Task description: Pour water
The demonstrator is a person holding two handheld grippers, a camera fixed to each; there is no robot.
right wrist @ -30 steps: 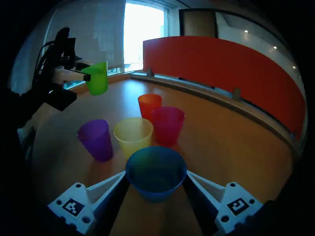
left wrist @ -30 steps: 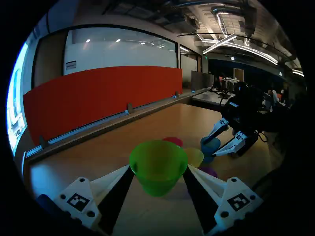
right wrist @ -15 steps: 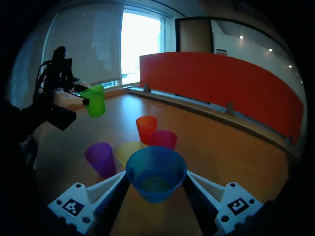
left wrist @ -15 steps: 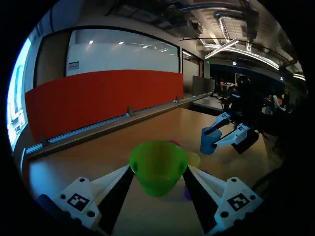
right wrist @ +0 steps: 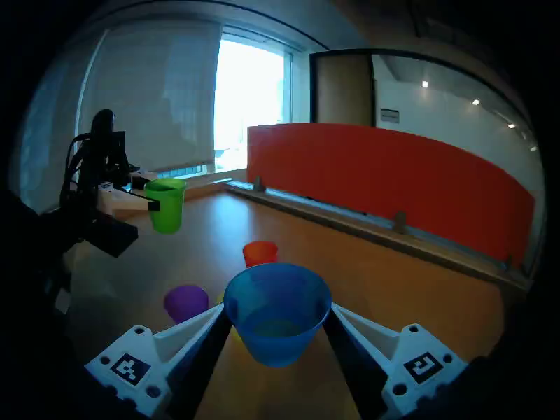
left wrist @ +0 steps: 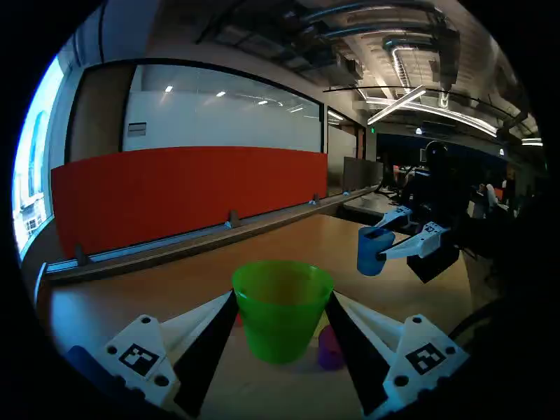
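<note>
Lift has increased. Left gripper view: left claw (left wrist: 280, 297) clamps green cup (left wrist: 282, 329) higher above counter (left wrist: 175, 294), with purple cup (left wrist: 327, 348) low at its right. Far right, right claw (left wrist: 372, 243) grips blue cup (left wrist: 369, 253) aloft. Right gripper view: blue cup is likewise higher, and orange cup (right wrist: 260, 252) stands on the counter just beyond its rim.
</note>
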